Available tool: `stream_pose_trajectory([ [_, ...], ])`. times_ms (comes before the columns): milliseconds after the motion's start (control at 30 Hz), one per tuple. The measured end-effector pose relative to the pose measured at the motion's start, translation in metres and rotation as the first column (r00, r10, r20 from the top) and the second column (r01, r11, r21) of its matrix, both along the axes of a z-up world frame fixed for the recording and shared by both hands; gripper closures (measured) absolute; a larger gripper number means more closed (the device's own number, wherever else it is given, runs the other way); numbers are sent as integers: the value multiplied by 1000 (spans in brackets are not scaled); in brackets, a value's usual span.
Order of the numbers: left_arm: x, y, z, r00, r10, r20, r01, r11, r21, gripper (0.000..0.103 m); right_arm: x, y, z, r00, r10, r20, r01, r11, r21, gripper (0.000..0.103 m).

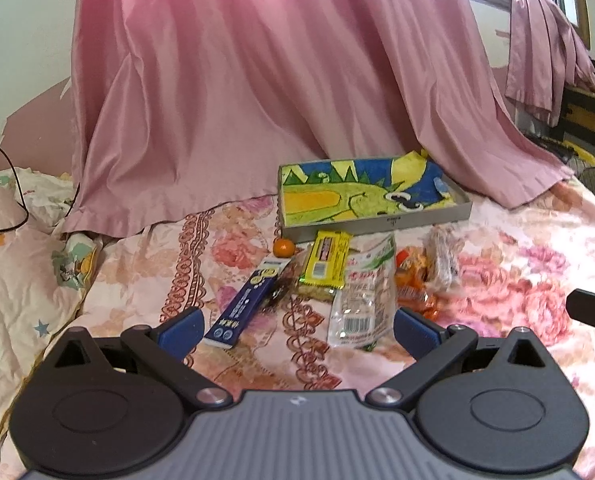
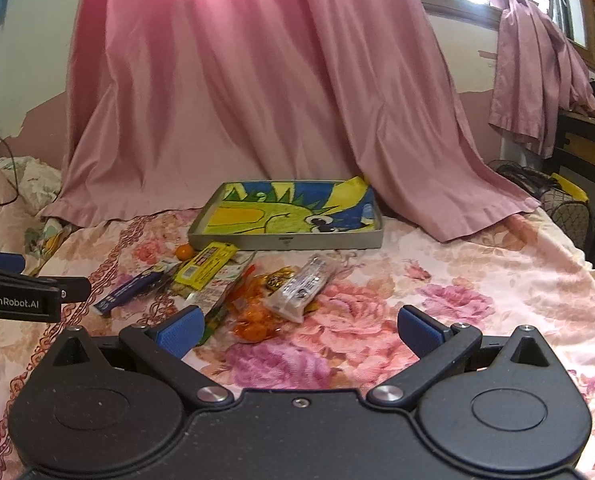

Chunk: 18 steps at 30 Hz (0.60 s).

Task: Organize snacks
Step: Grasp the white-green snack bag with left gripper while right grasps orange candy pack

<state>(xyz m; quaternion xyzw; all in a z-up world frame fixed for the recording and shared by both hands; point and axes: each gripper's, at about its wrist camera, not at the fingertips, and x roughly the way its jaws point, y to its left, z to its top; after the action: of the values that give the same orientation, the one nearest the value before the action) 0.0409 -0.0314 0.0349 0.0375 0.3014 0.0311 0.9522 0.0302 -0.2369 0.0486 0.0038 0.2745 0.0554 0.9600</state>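
— Two grippers up, both mine. Left gripper (image 1: 297, 330): fingers spread wide, nothing between them, hovering above the floral bedspread (image 1: 517, 272). Right gripper (image 2: 299, 330): same, fingers wide apart, nothing held.

— Where are the snacks?

— Bunched on the bedspread just ahead of me, in front of the grey tray (image 2: 285, 242). From my left view: dark blue stick pack (image 1: 245, 304) on the left of the pile, yellow wrapper (image 1: 327, 260) lying over a packet beside it, clear bag with green print (image 1: 363, 300) nearest my fingers, orange candy bag (image 1: 411, 280) right of that, clear wrapped bar (image 1: 441, 256) on the far right.

— Anything loose?

— One small orange fruit (image 1: 283, 247), just beside the tray's near left corner.

— Tray contents?

— Only a cartoon cloth (image 2: 293, 208), green, yellow and blue, lining the bottom. No snack inside.

— Behind it?

— Pink curtain (image 1: 257, 100) draped down onto the bed, its hem touching the bedspread just behind the tray.
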Motion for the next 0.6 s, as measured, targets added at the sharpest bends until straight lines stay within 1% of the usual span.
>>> stream_pose_trajectory([
  [100,5,-7,5,1000,8,18,-8,1000,1,0,1,-8,4,1000,-4,22,4,1000,17,1],
  [167,11,-10,5,1000,5,17,-5,1000,-6,0,3,-14,4,999,-5,33,4,999,35,1],
  [333,26,-14,-3,1000,-15,17,15,1000,-5,0,18,-27,-4,999,-5,33,3,998,64,1],
  [433,35,-11,-12,1000,-26,5,26,999,-20,0,33,-32,-12,1000,13,26,-14,998,56,1],
  [600,58,1,-28,998,-46,-53,43,998,-52,0,57,-25,-26,996,80,33,-81,997,7,1],
])
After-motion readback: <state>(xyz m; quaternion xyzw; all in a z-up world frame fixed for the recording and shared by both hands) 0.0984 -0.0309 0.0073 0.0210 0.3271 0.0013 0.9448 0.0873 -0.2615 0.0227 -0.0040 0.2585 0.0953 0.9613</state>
